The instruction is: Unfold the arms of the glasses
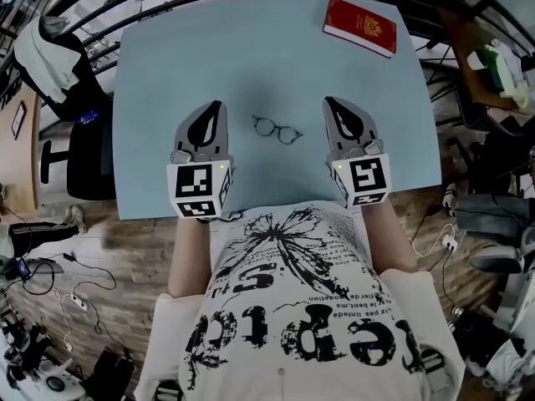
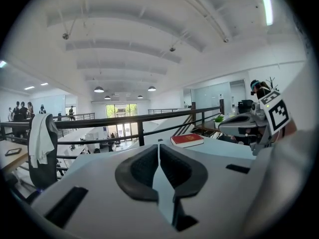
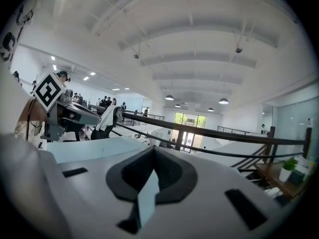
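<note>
Only in head view: glasses [image 1: 277,129].

Large black lettering sprawls across your white T-shirt [image 1: 292,307], nearest you, but none reads clearly. The red book [image 1: 359,26], far right on the worktop [image 1: 209,57], shows only a gold emblem. Your left gripper [image 1: 219,105] and right gripper [image 1: 328,101] carry square coded markers.

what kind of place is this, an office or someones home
Most likely an open-plan office or lab on an upper level, not a home: a black railing overlooks a big hall, hanging lamps dot the high white ceiling, and an office chair stands beside the blue table.
</note>
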